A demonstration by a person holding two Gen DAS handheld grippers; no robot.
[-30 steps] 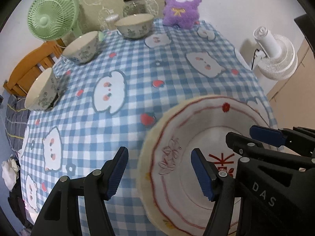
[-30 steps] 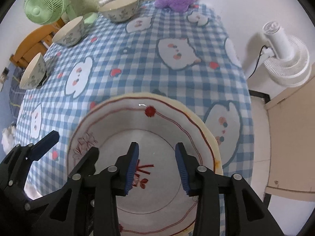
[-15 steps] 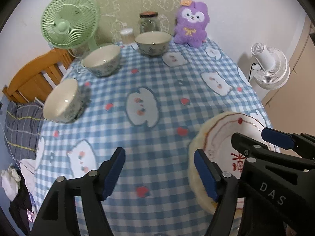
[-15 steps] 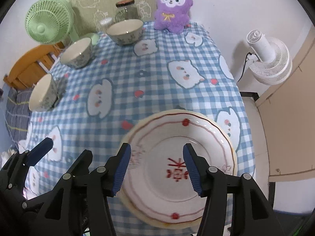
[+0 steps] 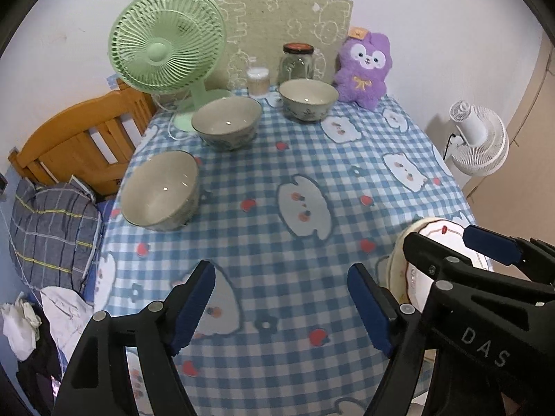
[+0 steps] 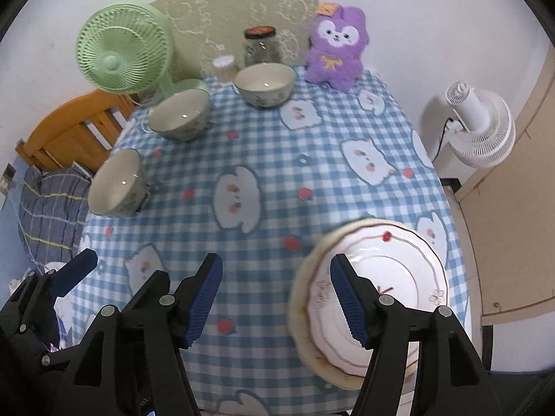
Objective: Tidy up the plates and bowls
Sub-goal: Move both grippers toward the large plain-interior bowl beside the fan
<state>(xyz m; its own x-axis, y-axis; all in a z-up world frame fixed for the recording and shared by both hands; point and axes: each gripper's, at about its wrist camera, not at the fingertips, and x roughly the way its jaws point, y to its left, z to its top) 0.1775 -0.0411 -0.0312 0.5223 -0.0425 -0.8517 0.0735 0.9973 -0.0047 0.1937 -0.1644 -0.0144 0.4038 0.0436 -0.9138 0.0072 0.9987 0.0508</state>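
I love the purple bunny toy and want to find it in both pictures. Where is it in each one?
Left wrist view: the purple plush toy sits at the far edge of the table, upper right of centre, against the wall.
Right wrist view: the purple plush toy is at the top, right of centre, at the same far edge.
Shared landmark: the glass jar stands just to its left in both.

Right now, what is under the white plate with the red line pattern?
Under the white plate with the red line pattern a cream-coloured rim sticks out, apparently another plate. Both lie on the blue checked tablecloth. Anything deeper is covered.
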